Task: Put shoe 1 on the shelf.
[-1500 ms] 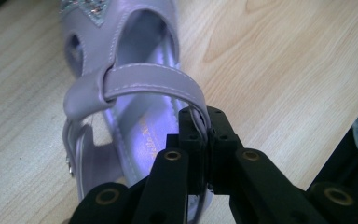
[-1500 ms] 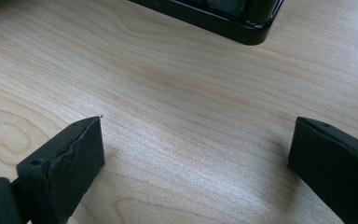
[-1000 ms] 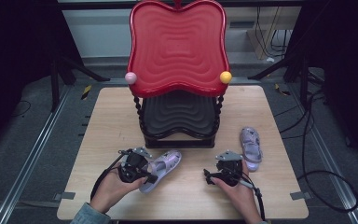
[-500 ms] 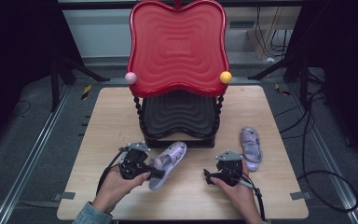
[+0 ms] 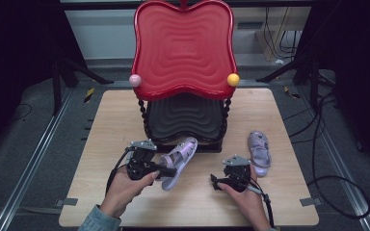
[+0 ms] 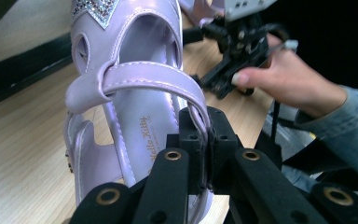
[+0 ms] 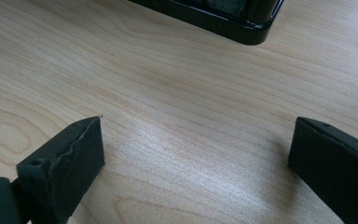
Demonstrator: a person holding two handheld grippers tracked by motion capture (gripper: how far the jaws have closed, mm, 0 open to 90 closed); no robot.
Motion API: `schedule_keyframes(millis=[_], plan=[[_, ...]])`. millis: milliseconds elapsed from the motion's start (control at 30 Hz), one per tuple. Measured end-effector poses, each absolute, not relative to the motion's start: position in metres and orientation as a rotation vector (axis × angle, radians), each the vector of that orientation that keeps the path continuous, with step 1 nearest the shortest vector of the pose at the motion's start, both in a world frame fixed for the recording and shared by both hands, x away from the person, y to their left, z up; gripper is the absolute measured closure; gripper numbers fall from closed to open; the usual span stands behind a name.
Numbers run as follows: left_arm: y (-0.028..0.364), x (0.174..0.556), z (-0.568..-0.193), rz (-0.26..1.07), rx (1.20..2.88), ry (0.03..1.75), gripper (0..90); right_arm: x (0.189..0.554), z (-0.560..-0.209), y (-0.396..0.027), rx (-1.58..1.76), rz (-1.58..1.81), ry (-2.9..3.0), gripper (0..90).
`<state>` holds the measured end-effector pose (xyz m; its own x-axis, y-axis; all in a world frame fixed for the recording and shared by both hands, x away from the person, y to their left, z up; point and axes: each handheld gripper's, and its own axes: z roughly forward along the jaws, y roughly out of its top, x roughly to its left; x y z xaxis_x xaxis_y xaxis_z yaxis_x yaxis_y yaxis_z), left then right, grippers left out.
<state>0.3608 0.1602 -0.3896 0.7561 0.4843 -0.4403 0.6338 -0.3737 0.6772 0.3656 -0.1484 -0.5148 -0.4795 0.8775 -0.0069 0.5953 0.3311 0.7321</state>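
Note:
My left gripper (image 5: 166, 171) is shut on the heel strap of a lilac child's sandal (image 5: 179, 161), lifted with its toe pointing toward the black lower tier (image 5: 183, 118) of a two-tier rack. In the left gripper view the strap (image 6: 140, 81) sits pinched between the jaws of the left gripper (image 6: 206, 154). A second lilac sandal (image 5: 259, 151) lies flat on the table to the right. My right gripper (image 5: 215, 182) rests low on the table beside it, and in the right gripper view that gripper (image 7: 193, 154) stands open over bare wood.
The rack has a red wavy upper tray (image 5: 183, 48) with a pink ball (image 5: 135, 80) and a yellow ball (image 5: 233, 79) at its corners. The black base edge (image 7: 223, 21) lies just ahead of the right gripper. The wooden table (image 5: 101, 125) ends near my forearms.
The left gripper has carried the sandal up and to the right, closer to the rack's lower tier. The right gripper has stayed where it was.

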Motion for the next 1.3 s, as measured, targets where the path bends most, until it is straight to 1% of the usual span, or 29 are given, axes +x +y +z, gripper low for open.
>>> schedule_keyframes(millis=[300, 467, 667, 867, 1300], plan=[[0.153, 0.364, -0.377, -0.146, 1.894, 0.856, 86.5, 0.366, -0.515, -0.148, 1.300, 0.953, 2.199, 3.7], [0.150, 0.369, -0.371, -0.115, 1.747, 0.845, 86.4, 0.366, -0.515, -0.148, 1.299, 0.950, 2.199, 3.7], [0.142, 0.376, -0.373, -0.059, 1.724, 0.872, 86.4, 0.366, -0.515, -0.149, 1.297, 0.950, 2.198, 3.7], [0.137, 0.382, -0.374, 0.004, 1.655, 0.895, 86.4, 0.366, -0.515, -0.149, 1.297, 0.950, 2.198, 3.7], [0.131, 0.398, -0.374, 0.247, 1.577, 0.949, 86.5, 0.366, -0.515, -0.149, 1.295, 0.949, 2.199, 3.7]])
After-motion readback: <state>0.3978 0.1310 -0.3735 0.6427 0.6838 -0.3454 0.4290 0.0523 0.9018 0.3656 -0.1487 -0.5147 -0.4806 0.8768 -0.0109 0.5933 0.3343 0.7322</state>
